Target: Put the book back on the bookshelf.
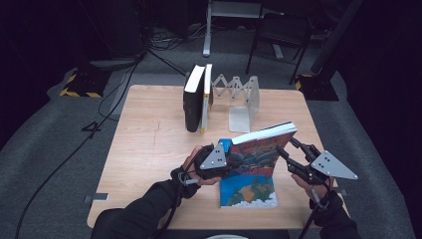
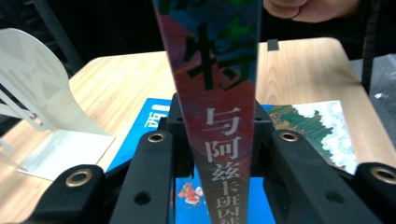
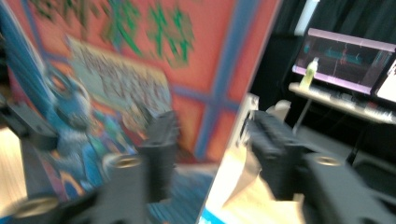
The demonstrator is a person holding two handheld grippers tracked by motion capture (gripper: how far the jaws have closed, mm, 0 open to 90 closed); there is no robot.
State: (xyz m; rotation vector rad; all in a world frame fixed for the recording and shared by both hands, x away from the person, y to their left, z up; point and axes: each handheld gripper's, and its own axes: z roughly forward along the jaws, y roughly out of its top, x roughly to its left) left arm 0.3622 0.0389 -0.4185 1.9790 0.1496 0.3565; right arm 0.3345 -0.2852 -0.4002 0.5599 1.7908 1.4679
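I held the colourful book [image 1: 259, 149] upright near the 5 o'clock part of the bench [image 1: 149, 149], its lower edge standing on a second book [image 1: 249, 191] that lay flat there. My left hand-held gripper [image 1: 224, 162] came in from 7 o'clock, forearm angled across the bench edge, and pinched the book's spine [image 2: 219, 121] between both jaws. My right hand-held gripper [image 1: 288, 152] reached in from 4 o'clock, wrist raised, pointing toward 10 o'clock; its jaws stood spread around the book's far edge, one before the cover [image 3: 116, 79] and one past it, pads off. At 12 o'clock two upright books [image 1: 197, 97] leaned just beside a metal bookend [image 1: 244, 99].
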